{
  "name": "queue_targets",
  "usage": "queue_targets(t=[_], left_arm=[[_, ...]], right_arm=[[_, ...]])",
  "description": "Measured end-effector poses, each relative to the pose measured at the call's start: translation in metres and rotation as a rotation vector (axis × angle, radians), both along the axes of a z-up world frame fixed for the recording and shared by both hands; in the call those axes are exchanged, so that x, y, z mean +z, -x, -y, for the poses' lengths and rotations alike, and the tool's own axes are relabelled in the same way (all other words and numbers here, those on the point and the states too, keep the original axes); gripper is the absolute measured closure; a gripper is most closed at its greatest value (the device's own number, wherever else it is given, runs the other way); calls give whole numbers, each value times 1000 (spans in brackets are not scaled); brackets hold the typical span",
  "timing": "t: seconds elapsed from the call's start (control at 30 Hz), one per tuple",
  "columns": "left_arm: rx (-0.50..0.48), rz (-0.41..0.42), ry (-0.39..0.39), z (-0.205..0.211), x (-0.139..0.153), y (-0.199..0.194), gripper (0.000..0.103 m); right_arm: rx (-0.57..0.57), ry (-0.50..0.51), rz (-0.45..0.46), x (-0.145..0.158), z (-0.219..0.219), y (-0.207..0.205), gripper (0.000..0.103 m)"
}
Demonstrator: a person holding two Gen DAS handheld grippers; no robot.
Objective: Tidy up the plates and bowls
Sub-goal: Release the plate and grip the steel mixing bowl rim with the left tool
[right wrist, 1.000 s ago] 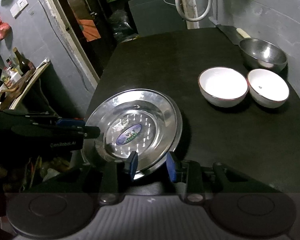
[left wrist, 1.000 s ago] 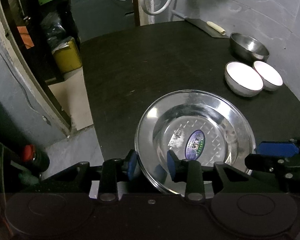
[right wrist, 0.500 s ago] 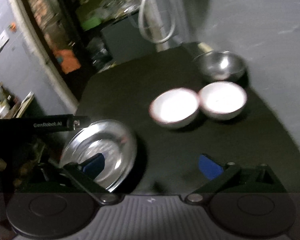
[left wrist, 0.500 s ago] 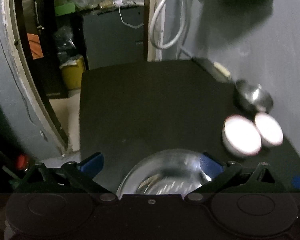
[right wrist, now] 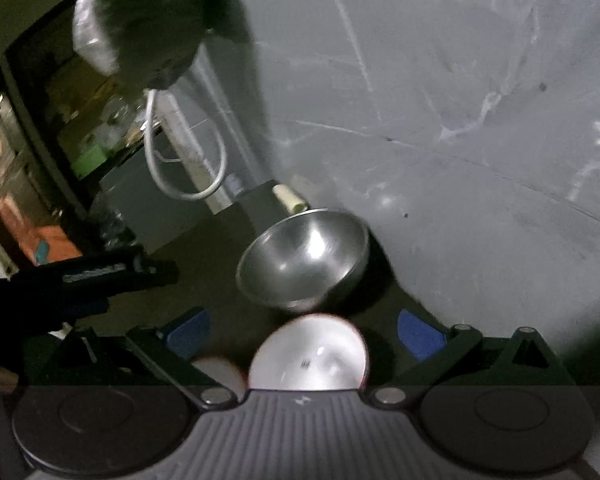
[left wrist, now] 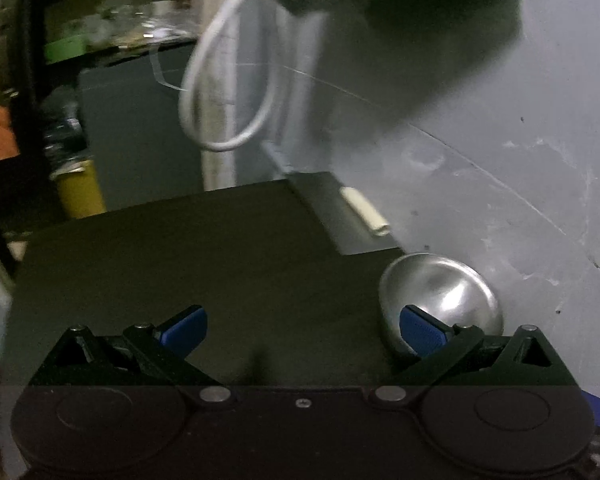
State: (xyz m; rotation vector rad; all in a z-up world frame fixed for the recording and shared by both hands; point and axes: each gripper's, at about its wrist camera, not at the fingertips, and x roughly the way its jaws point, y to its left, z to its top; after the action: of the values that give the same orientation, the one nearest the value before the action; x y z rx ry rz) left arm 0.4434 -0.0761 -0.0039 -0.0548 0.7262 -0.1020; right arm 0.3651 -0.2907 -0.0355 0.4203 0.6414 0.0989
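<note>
My left gripper (left wrist: 302,330) is open and empty above the dark table (left wrist: 188,256). A steel bowl (left wrist: 440,300) stands just behind its right fingertip (left wrist: 420,330). My right gripper (right wrist: 306,334) is open and empty, with a white bowl (right wrist: 310,360) low between its fingers. A second white bowl (right wrist: 220,370) peeks out to the left. The steel bowl (right wrist: 304,258) stands beyond them near the wall. The left gripper's body (right wrist: 80,280) shows at the left of the right wrist view. The steel plate is out of view.
A cleaver with a pale handle (left wrist: 364,216) lies at the table's far edge by the grey wall (left wrist: 500,140). A white hose loop (left wrist: 228,92) hangs behind the table. A yellow bin (left wrist: 80,192) stands on the floor at the left.
Both grippers let go of the steel plate, opened wide and swung up and toward the far right of the table. The plate has dropped out of both views.
</note>
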Motion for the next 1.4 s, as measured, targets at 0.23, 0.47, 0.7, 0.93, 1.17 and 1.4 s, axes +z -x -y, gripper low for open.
queue_targets(t=[0.23,0.47,0.7,0.93,1.17,1.4], left_arm=[[-36,-54,-39,30,-24,-44,1],[-46,-135,36,26,-41,-62,34],[-89,-173,94,30,-51,-70,68],[-100,-106,94,24,-34,-54,88],[-115,50,69,5,19,8,87],[-141,65,74,-18,53,110,86]], right_arm=[[-11,-43,-25,-22,9,-36,17],[-8,-53,-46,-31,10,-55,34],[27,-50,-53,-35,6,-62,43],[78,-15,18,-19,-4,-54,63],[149,-26,138,25,-13,-4,65],[248,-25,105,54,-23,89,65]])
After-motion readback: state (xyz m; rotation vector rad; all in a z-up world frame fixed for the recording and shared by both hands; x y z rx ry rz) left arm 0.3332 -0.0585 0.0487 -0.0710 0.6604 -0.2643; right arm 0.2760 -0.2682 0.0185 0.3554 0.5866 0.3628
